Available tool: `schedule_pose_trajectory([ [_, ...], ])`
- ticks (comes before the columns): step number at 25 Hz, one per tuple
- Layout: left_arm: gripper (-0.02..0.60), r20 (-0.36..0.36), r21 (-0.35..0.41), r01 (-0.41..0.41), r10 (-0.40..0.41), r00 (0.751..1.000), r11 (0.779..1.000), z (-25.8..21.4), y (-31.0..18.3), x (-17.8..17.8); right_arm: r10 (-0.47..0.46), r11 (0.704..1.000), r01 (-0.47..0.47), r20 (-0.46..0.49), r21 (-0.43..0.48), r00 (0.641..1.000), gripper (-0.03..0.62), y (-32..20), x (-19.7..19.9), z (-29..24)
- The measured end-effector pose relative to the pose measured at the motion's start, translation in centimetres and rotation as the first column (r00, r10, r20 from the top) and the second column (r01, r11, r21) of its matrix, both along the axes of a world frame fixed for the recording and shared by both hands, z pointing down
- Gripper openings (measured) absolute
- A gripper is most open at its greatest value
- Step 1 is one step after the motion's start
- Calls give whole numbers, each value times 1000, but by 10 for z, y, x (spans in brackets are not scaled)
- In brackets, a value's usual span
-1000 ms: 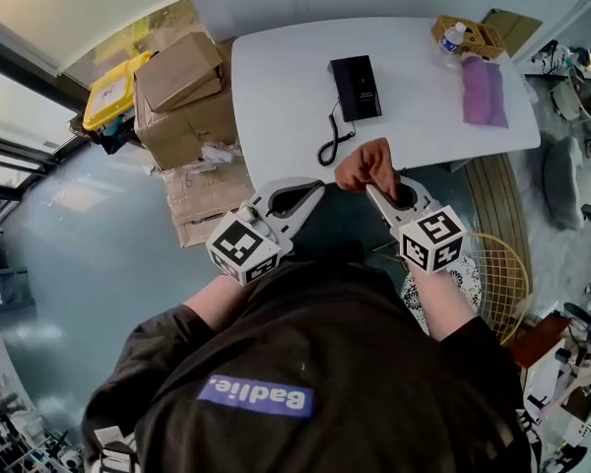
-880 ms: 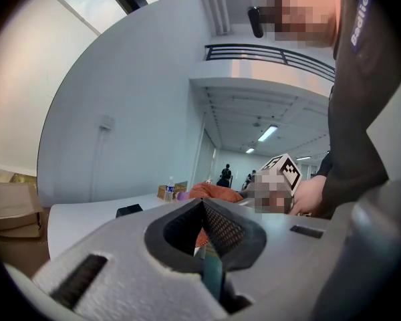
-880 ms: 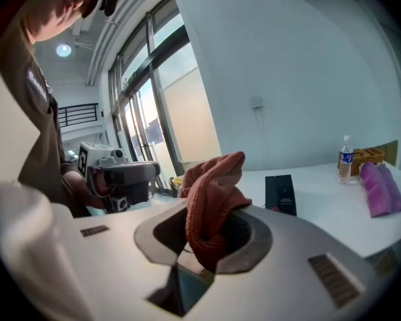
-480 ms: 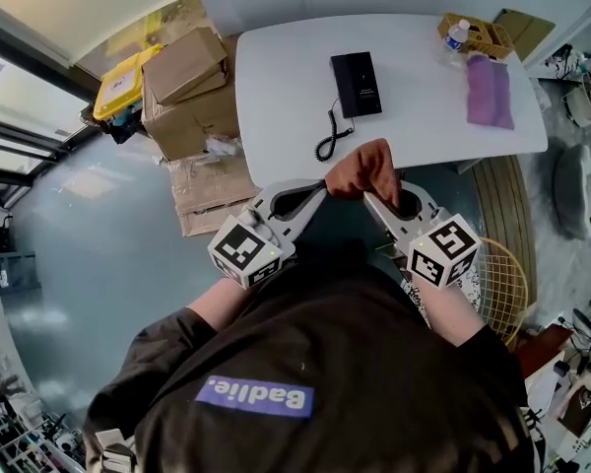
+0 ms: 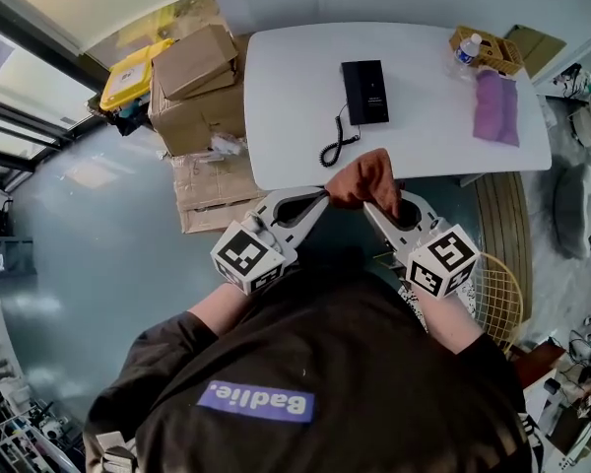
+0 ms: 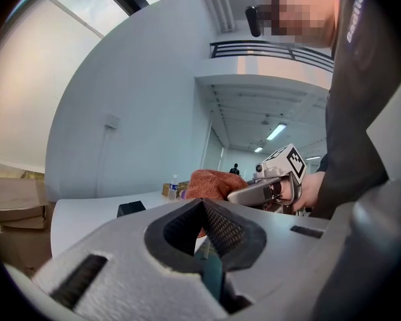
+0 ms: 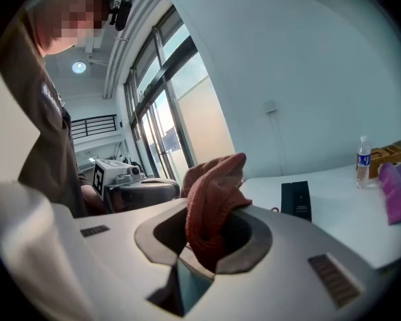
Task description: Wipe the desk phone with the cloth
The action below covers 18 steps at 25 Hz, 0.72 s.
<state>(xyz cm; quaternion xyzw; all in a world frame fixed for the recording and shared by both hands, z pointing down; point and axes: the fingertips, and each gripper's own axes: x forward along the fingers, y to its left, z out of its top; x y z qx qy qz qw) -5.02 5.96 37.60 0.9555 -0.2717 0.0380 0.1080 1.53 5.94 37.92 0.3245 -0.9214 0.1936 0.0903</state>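
- In front of the person's chest, short of the table [image 5: 295, 77] edge, the right gripper [image 5: 372, 193] is clamped on the rust-red cloth [image 5: 366, 172], which bunches up out of its jaws
- The left gripper [image 5: 323, 194] has its jaws closed together with nothing visible between them; its tip sits just beside the cloth, and I cannot tell whether it touches
- The black phone [image 5: 365, 91] lies flat near the middle of the table, well apart from both grippers, its coiled cord [image 5: 333, 144] trailing toward the near edge
- As I judge it, only the first step is done: the cloth is in hand
- What is left is carrying the cloth out over the table and the whole of the wiping, since nothing touches the phone now
- A purple rag [image 5: 497, 106] and a bottle [image 5: 465, 47] at the far right corner play no part
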Motion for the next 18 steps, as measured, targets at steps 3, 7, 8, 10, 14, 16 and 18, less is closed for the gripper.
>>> schedule_pose_trajectory([
  [3,15,0,4,0,0,1000,1000,-1,0,0,-5,1000,5,-3,-3,1000,94,-1,-2,1],
  [7,15,-3,4,-1,1,1000,1000,-2,2,0,-3,1000,3,-7,-7,1000,94,-1,-2,1],
  [8,15,-3,5,-1,1,1000,1000,-3,2,-1,-4,1000,4,-7,-7,1000,94,-1,-3,1],
  [10,15,-1,9,-2,2,1000,1000,-3,3,0,-5,1000,5,-8,-6,1000,94,0,-3,1],
  [14,15,-2,7,-3,3,1000,1000,-2,3,-1,-6,1000,6,-8,-8,1000,94,1,-4,2],
  [16,15,-3,9,-6,6,1000,1000,-3,3,-1,-6,1000,6,-9,-10,1000,94,1,-4,2],
  [18,15,-3,6,-6,6,1000,1000,-4,4,-1,-7,1000,7,-11,-13,1000,94,2,-5,2],
])
